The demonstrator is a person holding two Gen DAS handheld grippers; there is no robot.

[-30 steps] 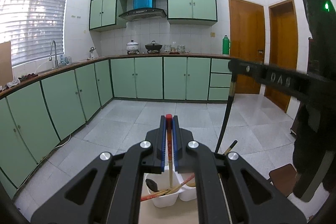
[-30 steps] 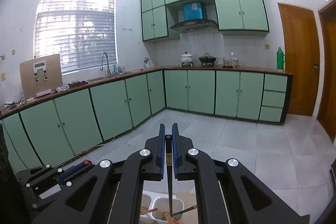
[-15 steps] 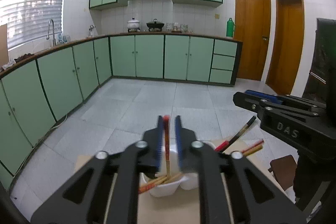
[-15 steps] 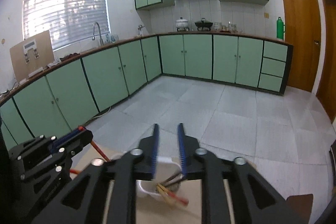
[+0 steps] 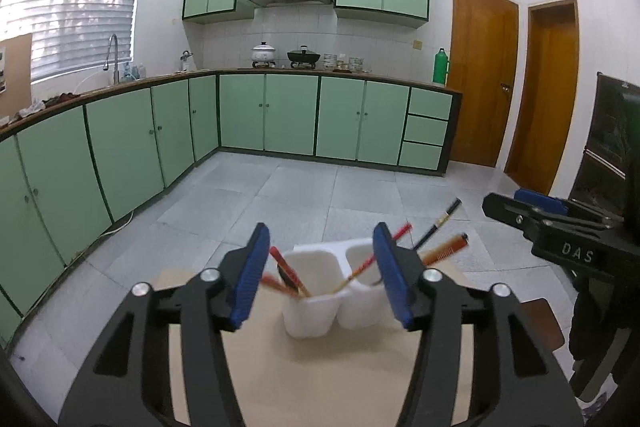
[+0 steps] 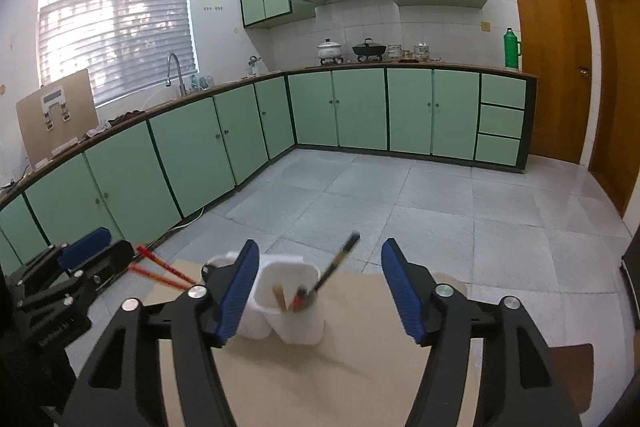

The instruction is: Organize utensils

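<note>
A white two-compartment holder (image 5: 316,307) stands on the pale table (image 5: 320,383). My left gripper (image 5: 321,233) hangs just in front of it, its jaws opening with nothing pressed between the blue pads. Red chopsticks (image 5: 286,269) lean in the left compartment. A black chopstick (image 5: 438,223) and more red ones lean in the right one. My right gripper (image 6: 321,245) is also opening, its pads clear of the holder (image 6: 288,307) and the black chopstick (image 6: 338,261). Each gripper shows at the other view's edge: right gripper (image 5: 520,205), left gripper (image 6: 86,247).
The table's far edge lies just behind the holder, with grey tiled floor beyond. Green cabinets (image 5: 280,115) line the left and back walls. Wooden doors (image 5: 484,79) are at the right. A brown stool seat (image 5: 540,319) sits beside the table's right edge.
Both grippers have come down toward the holder and opened. The red chopstick left my left gripper and the black one left my right gripper; both now lean in the holder.
</note>
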